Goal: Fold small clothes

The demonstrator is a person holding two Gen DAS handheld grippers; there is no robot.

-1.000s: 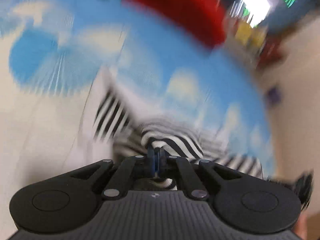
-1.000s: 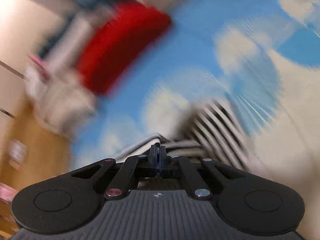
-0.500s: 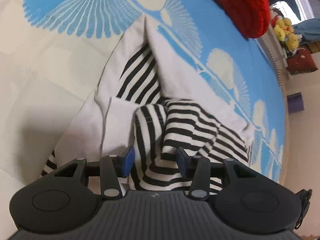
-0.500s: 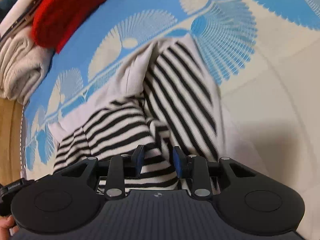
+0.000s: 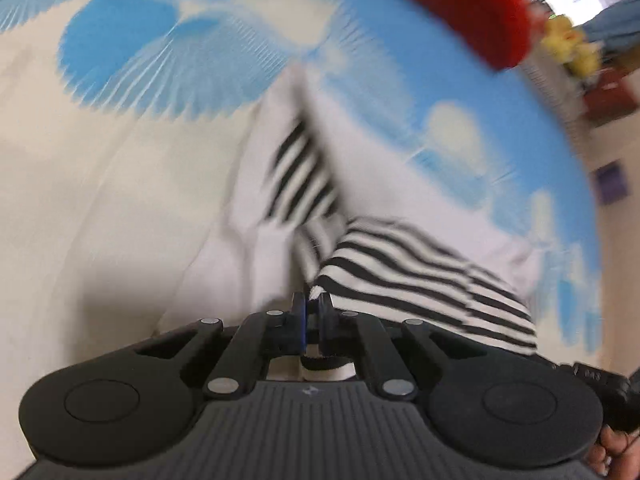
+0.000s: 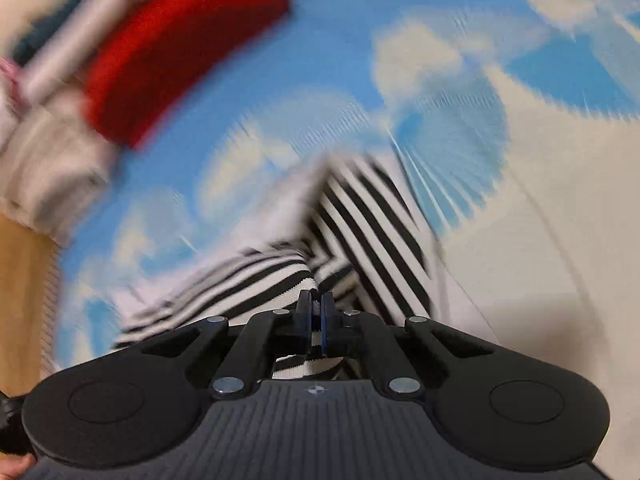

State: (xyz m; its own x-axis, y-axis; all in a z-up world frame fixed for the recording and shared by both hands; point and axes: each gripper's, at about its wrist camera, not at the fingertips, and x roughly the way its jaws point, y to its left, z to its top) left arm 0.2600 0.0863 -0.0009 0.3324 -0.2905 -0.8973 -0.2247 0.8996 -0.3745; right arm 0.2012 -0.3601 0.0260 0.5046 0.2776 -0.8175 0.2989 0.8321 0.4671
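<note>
A small black-and-white striped garment (image 5: pixel 404 264) with plain white panels lies bunched on a blue-and-cream patterned bedspread (image 5: pixel 120 52). My left gripper (image 5: pixel 312 304) is shut on a striped edge of it at the near side. In the right wrist view the same garment (image 6: pixel 360 220) spreads ahead, and my right gripper (image 6: pixel 316 304) is shut on another striped edge. Both views are blurred by motion.
A red knitted item (image 5: pixel 460 4) lies at the far side of the bedspread and also shows in the right wrist view (image 6: pixel 172 60). Folded pale cloth (image 6: pixel 44 160) lies beside it. A wooden floor (image 6: pixel 24 300) lies off the bed's left edge.
Half a second ago both grippers were open over the striped cloth. Now both have shut on it and both views are blurred by motion.
</note>
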